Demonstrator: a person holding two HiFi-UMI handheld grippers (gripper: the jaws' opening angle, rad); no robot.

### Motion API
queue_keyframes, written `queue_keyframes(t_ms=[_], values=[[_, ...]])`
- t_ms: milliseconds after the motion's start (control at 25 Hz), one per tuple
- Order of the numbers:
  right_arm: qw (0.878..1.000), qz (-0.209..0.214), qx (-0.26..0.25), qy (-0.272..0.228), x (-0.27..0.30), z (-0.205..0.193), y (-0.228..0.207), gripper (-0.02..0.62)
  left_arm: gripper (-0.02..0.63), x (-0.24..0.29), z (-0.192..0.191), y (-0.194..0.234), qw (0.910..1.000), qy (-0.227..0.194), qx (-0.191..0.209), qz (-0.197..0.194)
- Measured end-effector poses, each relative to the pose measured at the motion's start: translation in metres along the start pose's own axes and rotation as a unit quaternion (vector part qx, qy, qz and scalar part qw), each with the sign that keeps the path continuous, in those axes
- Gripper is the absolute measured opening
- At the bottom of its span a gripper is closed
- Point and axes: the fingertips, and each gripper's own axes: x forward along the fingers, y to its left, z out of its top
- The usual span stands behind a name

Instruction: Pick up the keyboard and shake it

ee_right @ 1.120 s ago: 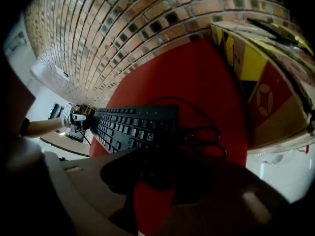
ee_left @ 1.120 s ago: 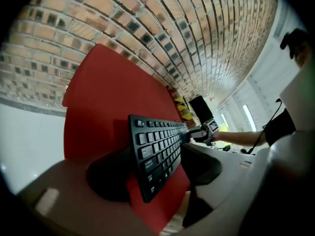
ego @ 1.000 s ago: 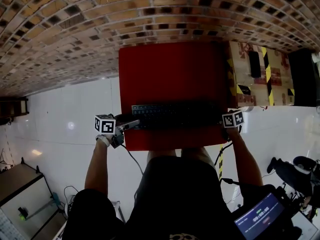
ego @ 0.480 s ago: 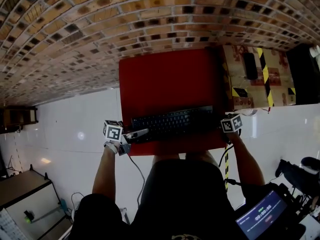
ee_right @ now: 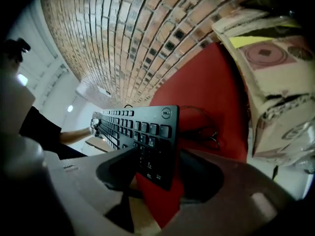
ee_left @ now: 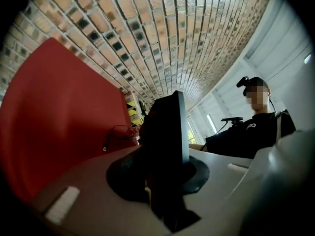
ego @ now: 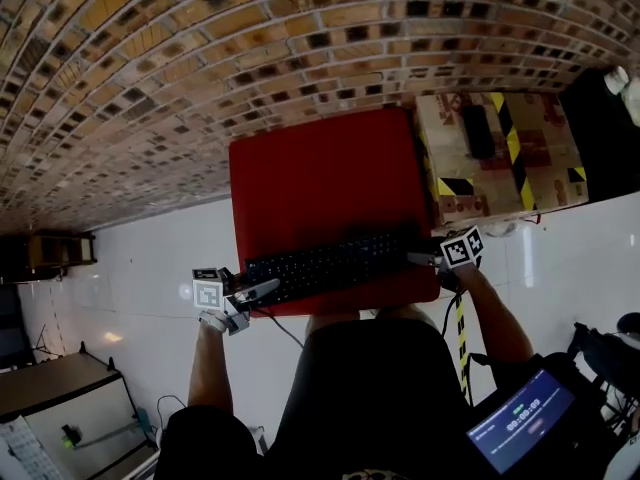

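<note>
A black keyboard (ego: 325, 265) lies slantwise over the near part of the red table (ego: 320, 168), its left end lower in the head view. My left gripper (ego: 262, 290) is at that left end. In the left gripper view the keyboard (ee_left: 167, 127) stands edge-on between the jaws, which are closing, and the pads press on it. My right gripper (ego: 420, 259) is at the right end. Its jaws are opening around the keyboard (ee_right: 145, 127), and a sliver of red shows between the keyboard's back and the right pad.
A cardboard box (ego: 495, 148) with yellow-black tape stands right of the table. Brick paving lies beyond it and white floor to the left. A thin cable (ee_right: 204, 127) lies on the red top. A tablet screen (ego: 515, 428) is at lower right. A person (ee_left: 251, 129) stands behind.
The left gripper has come in from beside the keyboard's left end and closed onto it. The keyboard now sits more slanted, with its left end nearer me. The right jaws have widened.
</note>
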Motion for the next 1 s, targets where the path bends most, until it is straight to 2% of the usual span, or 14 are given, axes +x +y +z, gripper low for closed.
queue_keyframes(t_ms=[40,120,320,360,520,680,800,920,1000], values=[[1.0,0.018,0.001,-0.004,-0.003,0.002,0.006,0.251,0.098,0.001,0.0,-0.008,1.0,-0.005,0.007,-0.003],[0.999,0.048,-0.007,-0.001,-0.007,0.003,0.017,0.281,0.098,0.003,-0.001,-0.021,0.9996,-0.015,0.019,-0.015],[0.989,0.146,-0.023,-0.016,-0.017,0.02,0.058,0.279,0.1,-0.004,-0.005,-0.032,0.9982,-0.023,0.052,-0.021],[0.988,0.152,-0.032,-0.015,-0.016,0.024,0.066,0.282,0.1,-0.005,-0.004,-0.034,0.9979,-0.024,0.054,-0.026],[0.99,0.117,-0.077,0.013,0.006,0.03,0.087,0.282,0.101,-0.017,0.005,-0.038,0.9959,-0.018,0.079,-0.04],[0.99,0.096,-0.104,-0.006,0.024,0.047,0.113,0.229,0.095,-0.05,0.025,-0.037,0.9919,-0.022,0.117,-0.045],[0.989,0.065,-0.13,-0.027,0.033,0.069,0.14,0.229,0.089,-0.08,0.041,-0.027,0.9885,-0.029,0.145,-0.034],[0.984,0.022,-0.171,-0.053,0.034,0.105,0.167,0.229,0.081,-0.104,0.071,-0.025,0.9792,-0.05,0.196,-0.018],[0.976,-0.011,-0.207,-0.068,0.028,0.13,0.187,0.229,0.083,-0.114,0.093,-0.029,0.9687,-0.066,0.239,-0.006]])
